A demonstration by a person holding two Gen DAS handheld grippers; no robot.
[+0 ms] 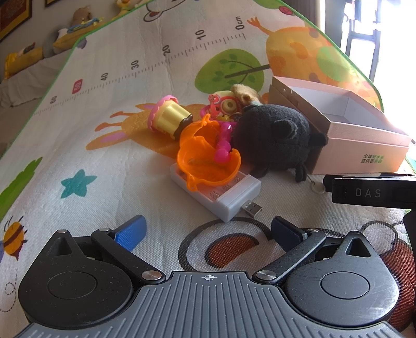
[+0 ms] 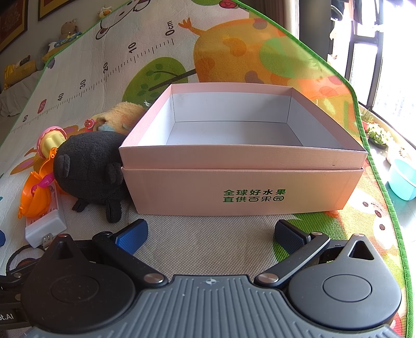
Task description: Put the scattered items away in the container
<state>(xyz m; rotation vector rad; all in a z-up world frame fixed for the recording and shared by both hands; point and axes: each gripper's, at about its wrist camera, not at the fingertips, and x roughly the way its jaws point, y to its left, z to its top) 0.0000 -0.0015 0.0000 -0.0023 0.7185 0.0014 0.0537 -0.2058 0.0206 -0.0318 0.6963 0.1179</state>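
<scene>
A pile of toys lies on the play mat left of a pink cardboard box (image 1: 364, 145) (image 2: 241, 189) whose inside holds nothing. The pile has a black plush (image 1: 275, 140) (image 2: 88, 163), an orange plastic shell (image 1: 205, 156) (image 2: 33, 197) with pink beads (image 1: 223, 145), a white battery case (image 1: 223, 195) (image 2: 46, 223), a pink-and-yellow cupcake toy (image 1: 169, 117) (image 2: 52, 137) and a tan plush (image 1: 244, 92) (image 2: 122, 114). My left gripper (image 1: 208, 231) is open, a short way in front of the battery case. My right gripper (image 2: 210, 234) is open just before the box's front wall.
The colourful play mat (image 1: 104, 130) with a printed ruler covers the floor. Its green edge (image 2: 384, 182) runs along the right, with a light-blue tub (image 2: 403, 182) and plants beyond it by a window. Stuffed toys (image 1: 78, 20) and cushions line the far left.
</scene>
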